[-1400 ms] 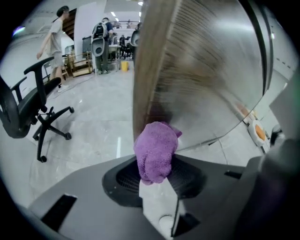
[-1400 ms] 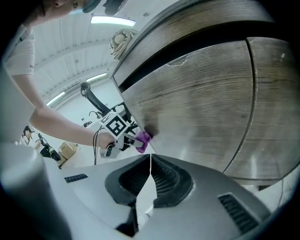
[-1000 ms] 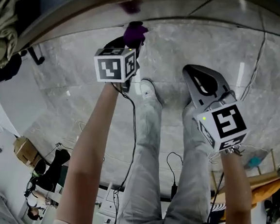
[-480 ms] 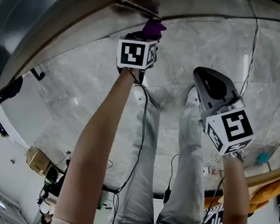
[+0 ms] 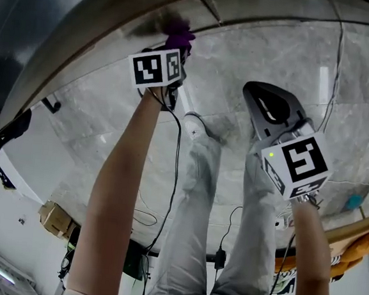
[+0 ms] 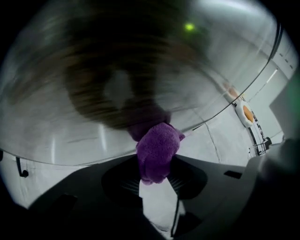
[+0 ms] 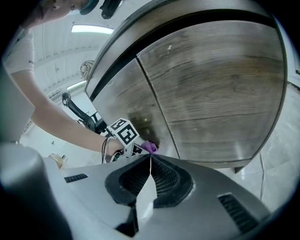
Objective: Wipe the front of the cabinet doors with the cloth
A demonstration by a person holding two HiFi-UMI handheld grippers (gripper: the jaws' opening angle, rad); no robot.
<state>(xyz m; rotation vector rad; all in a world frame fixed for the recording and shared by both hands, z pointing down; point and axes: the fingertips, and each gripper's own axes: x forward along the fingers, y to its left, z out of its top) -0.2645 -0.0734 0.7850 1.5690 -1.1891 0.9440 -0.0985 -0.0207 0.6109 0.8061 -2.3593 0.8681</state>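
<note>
Fuzzy cloth [image 6: 157, 150], glossy wood-grain cabinet doors [image 7: 215, 93]

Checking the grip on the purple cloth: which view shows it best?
Left gripper view: purple cloth sits central, pinched in the left gripper. Head and right gripper views show only a small tuft.

The purple cloth [image 5: 180, 33] is pressed against the cabinet door [image 5: 85, 32] by the left gripper [image 5: 172, 49]; the right gripper [image 5: 260, 100] is held apart.

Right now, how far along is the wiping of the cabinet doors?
Under way. The left gripper is shut on the purple cloth, pressed low on a cabinet door beside the seam. The right gripper is shut and empty. No wiped area shows, so finished coverage cannot be judged.
</note>
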